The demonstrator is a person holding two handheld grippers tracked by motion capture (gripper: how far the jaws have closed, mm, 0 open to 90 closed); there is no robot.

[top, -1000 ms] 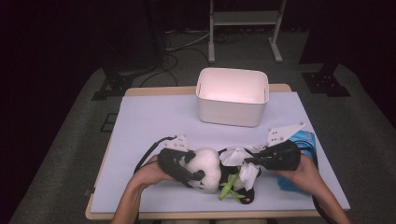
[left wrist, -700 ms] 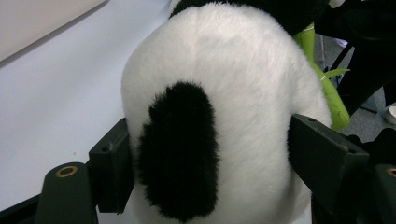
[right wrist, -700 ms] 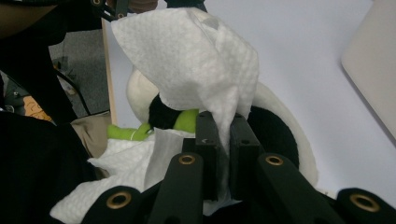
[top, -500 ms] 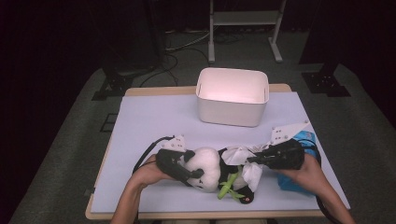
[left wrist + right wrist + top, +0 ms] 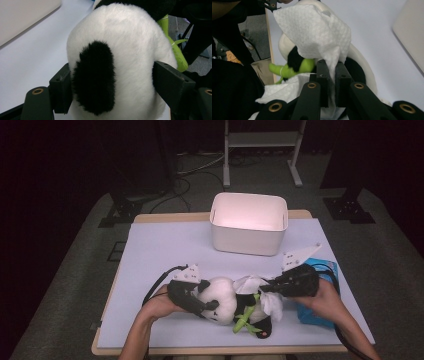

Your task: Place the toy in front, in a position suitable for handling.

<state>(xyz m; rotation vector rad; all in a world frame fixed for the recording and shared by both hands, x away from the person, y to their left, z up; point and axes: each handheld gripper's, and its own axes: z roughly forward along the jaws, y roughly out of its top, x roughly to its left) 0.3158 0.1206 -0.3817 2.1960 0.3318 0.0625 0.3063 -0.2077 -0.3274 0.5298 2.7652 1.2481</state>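
A plush panda (image 5: 225, 292) lies near the table's front edge with a green bamboo piece (image 5: 245, 319) on its belly. My left gripper (image 5: 207, 306) holds its white head (image 5: 120, 50). The jaws have just been closing, and the pads (image 5: 61, 86) now press on both sides of the head. My right gripper (image 5: 266, 290) is shut on a white paper tissue (image 5: 317, 30). The tissue drapes over the panda's body beside the green piece (image 5: 292, 68). In the right gripper view its own jaws (image 5: 332, 68) pinch the tissue's lower fold.
A white plastic bin (image 5: 248, 240) stands at the back middle of the pale table (image 5: 165, 245). A blue packet (image 5: 320, 312) lies under my right hand near the right edge. The table's front edge runs just below the panda.
The left gripper's jaws have drawn in on the panda's head. Both hands stay almost where they were, with the tissue still in the right gripper.
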